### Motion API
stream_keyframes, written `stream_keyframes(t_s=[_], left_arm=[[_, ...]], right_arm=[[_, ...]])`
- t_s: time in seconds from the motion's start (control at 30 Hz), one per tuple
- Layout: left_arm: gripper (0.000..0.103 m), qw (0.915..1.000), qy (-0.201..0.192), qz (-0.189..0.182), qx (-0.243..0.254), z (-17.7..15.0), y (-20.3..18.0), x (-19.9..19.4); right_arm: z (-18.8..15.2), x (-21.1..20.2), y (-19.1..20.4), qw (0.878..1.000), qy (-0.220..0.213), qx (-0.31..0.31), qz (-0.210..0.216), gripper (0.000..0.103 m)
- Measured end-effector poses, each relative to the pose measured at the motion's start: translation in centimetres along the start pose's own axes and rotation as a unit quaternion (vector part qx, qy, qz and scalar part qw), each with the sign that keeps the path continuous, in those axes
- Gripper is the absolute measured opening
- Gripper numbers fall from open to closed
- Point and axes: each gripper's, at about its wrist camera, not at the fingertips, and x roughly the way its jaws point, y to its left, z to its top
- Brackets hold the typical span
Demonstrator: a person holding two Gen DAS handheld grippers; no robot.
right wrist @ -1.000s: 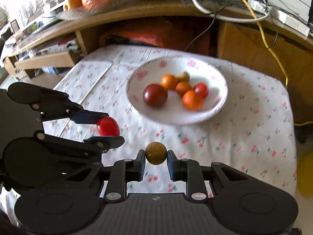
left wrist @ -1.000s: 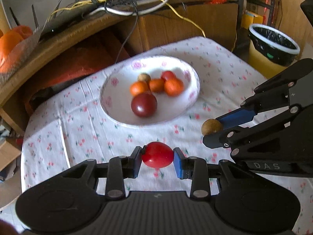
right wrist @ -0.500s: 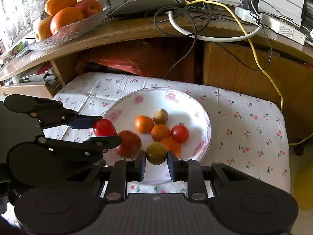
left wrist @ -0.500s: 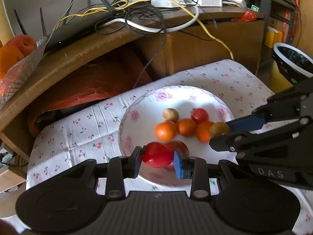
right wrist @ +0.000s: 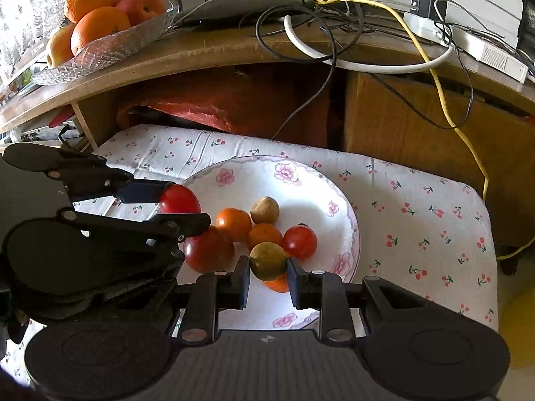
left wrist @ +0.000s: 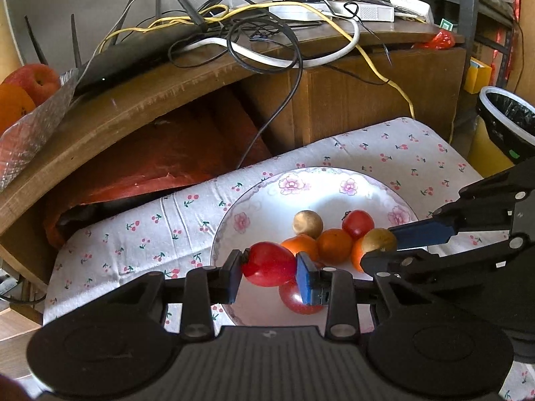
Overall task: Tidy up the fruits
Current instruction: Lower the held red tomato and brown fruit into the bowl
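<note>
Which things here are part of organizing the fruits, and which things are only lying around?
Part of the job:
- red tomato in the left gripper
- brown-green fruit in the right gripper
- floral plate holding fruit

Just lying about:
- glass dish of oranges
- tangled cables
- bin

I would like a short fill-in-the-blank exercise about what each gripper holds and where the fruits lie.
1. The left gripper is shut on a small ____ tomato.
2. The right gripper is shut on a round ____ fruit.
3. Both grippers are held above the white flowered ____.
4. The big oranges lie in a ____ dish on the wooden shelf.

Missing words: red; greenish-brown; plate; glass
</note>
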Motion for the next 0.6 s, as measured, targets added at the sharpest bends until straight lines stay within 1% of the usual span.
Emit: stream_keyframes(t_s=[0.3, 0.6], left_arm=[[0.042, 1.0, -0.001, -0.003, -0.002, 0.12, -0.05, 0.1], [0.042, 0.9999, -0.001, -0.006, -0.009, 0.36, -0.02, 0.24]], right_arm=[[0.19, 0.26, -0.29, 1.0, -0.005, -0.003, -0.009, 0.021], [0.14, 0.23, -0.44, 1.0, -0.006, 0.003, -0.01, 0.023]])
